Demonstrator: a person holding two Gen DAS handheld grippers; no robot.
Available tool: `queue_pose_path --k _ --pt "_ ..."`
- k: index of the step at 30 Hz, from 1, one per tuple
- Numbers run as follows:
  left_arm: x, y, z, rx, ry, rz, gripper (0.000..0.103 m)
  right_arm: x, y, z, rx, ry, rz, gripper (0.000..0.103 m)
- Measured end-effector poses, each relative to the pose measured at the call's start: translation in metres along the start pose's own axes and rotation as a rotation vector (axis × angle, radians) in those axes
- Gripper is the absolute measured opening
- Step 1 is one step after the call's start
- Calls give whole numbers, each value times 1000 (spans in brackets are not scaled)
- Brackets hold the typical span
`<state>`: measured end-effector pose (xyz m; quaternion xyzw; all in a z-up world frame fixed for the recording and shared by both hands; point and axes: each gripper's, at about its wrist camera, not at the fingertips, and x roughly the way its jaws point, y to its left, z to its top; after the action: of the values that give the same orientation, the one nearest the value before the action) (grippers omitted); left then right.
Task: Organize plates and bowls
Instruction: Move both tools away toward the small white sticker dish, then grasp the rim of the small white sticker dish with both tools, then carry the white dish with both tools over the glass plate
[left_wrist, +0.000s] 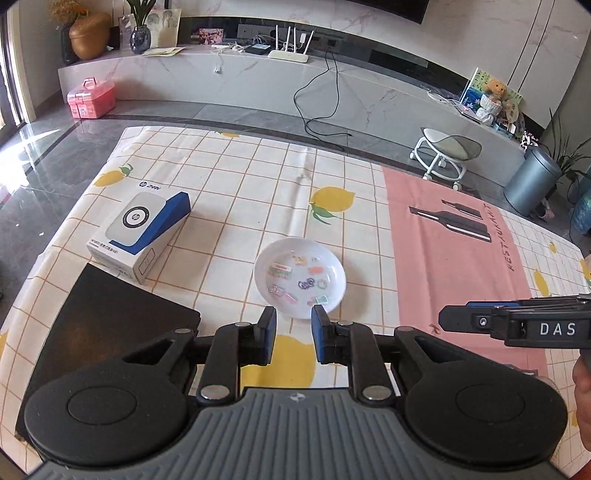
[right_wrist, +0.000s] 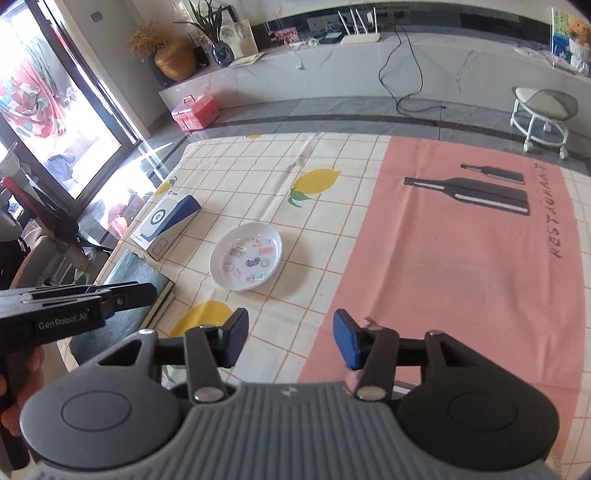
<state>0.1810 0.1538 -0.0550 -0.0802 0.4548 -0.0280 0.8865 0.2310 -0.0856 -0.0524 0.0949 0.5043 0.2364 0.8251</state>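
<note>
The only dish in sight is one white plate (left_wrist: 300, 277) with small coloured pictures on its face, lying flat on the counter (left_wrist: 236, 192); no bowl shows in either view. Taking the plate as the landmark, the left tongs (left_wrist: 294, 330) hover just on its near side, their blue pads a small way apart with nothing between them. The right tongs (right_wrist: 291, 339) hang near the plate too, further back and to its right, spread wider and also empty.

The step in hand looks like picking the plate up, and the left tongs are the better placed. Since the plate is shallow and probably slick, I would slide one pad under the near rim, bring the other down onto its top, and close firmly before lifting level.

A lemon-print checked cloth covers the counter, with a pink mat (right_wrist: 461, 258) to the plate's right. A white and blue box (left_wrist: 142, 236) lies left of the plate, a dark book (left_wrist: 110, 325) on its near left. Beyond the plate are grey floor, a pink case (left_wrist: 90, 99), a white stool (left_wrist: 445, 155) and a marble ledge.
</note>
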Motion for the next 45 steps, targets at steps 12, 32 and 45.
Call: queue_pose_path --k 12,32,45 --pt "79 43 17 -157 66 -40 22 105 8 45 131 146 -28 22" --pt "90 43 13 -180 84 -25 6 135 3 43 180 169 9 3" --pt "12 -3 4 -223 8 -25 6 46 -2 23 218 46 86 1"
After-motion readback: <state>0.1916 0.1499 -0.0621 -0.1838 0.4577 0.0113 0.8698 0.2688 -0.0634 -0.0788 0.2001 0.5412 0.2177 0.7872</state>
